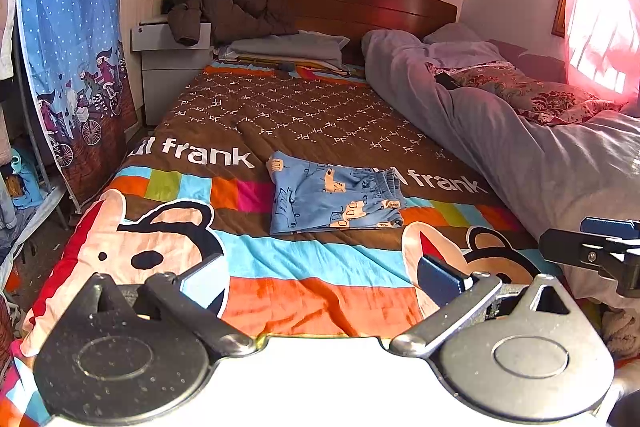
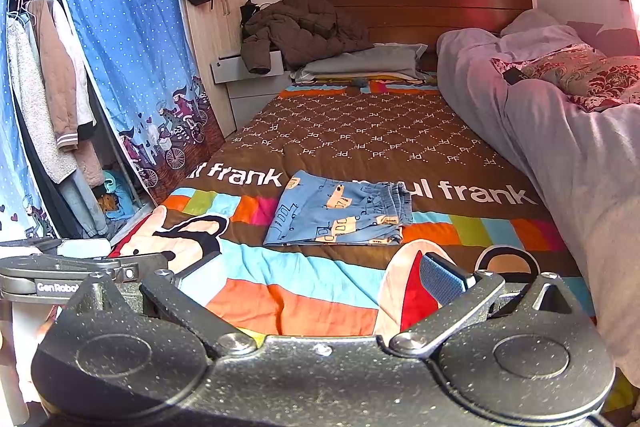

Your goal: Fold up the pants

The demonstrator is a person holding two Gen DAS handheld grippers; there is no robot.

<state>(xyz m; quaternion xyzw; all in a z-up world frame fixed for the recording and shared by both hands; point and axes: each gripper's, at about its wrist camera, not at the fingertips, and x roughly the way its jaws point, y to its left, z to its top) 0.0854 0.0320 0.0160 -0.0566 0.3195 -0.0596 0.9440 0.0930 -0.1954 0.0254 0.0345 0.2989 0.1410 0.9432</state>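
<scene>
Left gripper point(image 1: 320, 277) nearest, fingers spread wide, empty, above near bed edge; right gripper point(image 2: 320, 279) likewise wide, empty. Blue print pants point(image 1: 334, 197) folded compact mid-bedspread point(image 1: 280, 291), well apart from both. Likely finished, grippers held clear.

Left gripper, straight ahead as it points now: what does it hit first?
Probably the bedspread; the left gripper is open and empty above it. Farther along lie the folded pants. Depth is unclear.

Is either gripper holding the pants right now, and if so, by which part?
Neither. Left gripper and right gripper are both open and empty; the pants lie folded on the bed.
</scene>
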